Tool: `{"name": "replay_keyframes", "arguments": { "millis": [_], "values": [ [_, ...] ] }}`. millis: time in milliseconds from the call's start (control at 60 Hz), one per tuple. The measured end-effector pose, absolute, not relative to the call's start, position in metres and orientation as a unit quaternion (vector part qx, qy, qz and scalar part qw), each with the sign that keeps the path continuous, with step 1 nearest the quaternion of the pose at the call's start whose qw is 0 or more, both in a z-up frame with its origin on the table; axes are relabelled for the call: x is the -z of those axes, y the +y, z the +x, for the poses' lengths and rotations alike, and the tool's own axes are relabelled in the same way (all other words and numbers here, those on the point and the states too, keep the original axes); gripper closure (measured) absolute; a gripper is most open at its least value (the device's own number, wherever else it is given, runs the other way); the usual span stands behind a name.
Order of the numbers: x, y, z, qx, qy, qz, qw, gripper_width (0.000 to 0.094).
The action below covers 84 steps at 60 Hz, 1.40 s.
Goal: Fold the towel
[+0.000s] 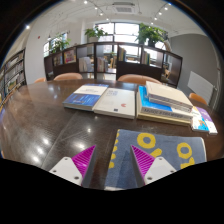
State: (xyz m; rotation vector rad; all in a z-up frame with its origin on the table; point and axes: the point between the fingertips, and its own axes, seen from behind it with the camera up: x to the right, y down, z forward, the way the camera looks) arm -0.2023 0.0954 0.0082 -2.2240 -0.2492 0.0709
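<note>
The gripper point(112, 165) is held low over a dark wooden table point(40, 115), its two fingers spread wide apart with nothing gripped between them. The left finger's magenta pad point(84, 158) and the right finger's pad point(144, 158) are seen on the inner faces. Between the fingers and just ahead of them, a grey towel point(150, 150) with yellow ring patterns is laid flat on the table; it reaches past the right finger, and its near part lies in the gap between the fingers. Whether either finger touches the cloth cannot be told.

Beyond the towel, a blue-covered book point(86, 97) and a pale book point(116, 102) are laid side by side. To the right of these, a stack of books point(166, 102) is set, with a colourful booklet point(204, 120) beside it. Further off, chairs point(68, 76) are placed at the far edge of the table, and dark shelving point(100, 62) topped with potted plants point(152, 34) is seen before large windows point(122, 30)
</note>
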Motion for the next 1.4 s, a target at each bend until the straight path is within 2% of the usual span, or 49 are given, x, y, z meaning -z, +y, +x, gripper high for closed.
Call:
{"name": "replay_keyframes", "arguments": {
  "millis": [50, 133, 200, 267, 333, 467, 583, 650, 717, 783, 867, 933, 967, 1050, 1100, 1217, 1400],
  "values": [
    [0.007, 0.095, -0.198, -0.013, -0.090, -0.904, 0.418, 0.0422],
    [0.007, 0.098, -0.183, 0.013, -0.072, -0.897, 0.435, 0.0669],
    [0.007, 0.099, -0.180, 0.014, -0.062, -0.893, 0.446, 0.0739],
    [0.007, 0.101, -0.173, 0.027, -0.061, -0.891, 0.449, 0.0852],
    [0.007, 0.100, -0.173, 0.033, -0.069, -0.891, 0.447, 0.0888],
    [0.001, 0.099, -0.171, 0.020, -0.059, -0.903, 0.425, 0.0902],
    [-0.061, 0.101, -0.138, 0.025, -0.036, -0.885, 0.464, 0.0904],
    [-0.103, 0.100, -0.100, 0.034, -0.017, -0.872, 0.489, 0.0902],
    [-0.131, 0.097, -0.050, 0.057, -0.003, -0.863, 0.502, 0.0902],
    [-0.143, 0.097, 0.004, 0.075, 0.017, -0.858, 0.508, 0.0904],
    [-0.130, 0.096, 0.060, 0.080, 0.034, -0.862, 0.499, 0.0902],
    [-0.105, 0.096, 0.096, 0.074, 0.038, -0.871, 0.484, 0.0882],
    [-0.088, 0.095, 0.107, 0.065, 0.038, -0.879, 0.470, 0.0830],
    [-0.044, 0.087, 0.122, 0.051, 0.021, -0.899, 0.435, 0.0535],
    [-0.041, 0.081, 0.123, 0.039, 0.001, -0.902, 0.430, 0.0449],
    [-0.087, 0.071, 0.122, 0.030, -0.025, -0.883, 0.467, 0.0248],
    [-0.201, 0.029, 0.116, 0.030, -0.035, -0.847, 0.529, 0.0128]
  ]
}}
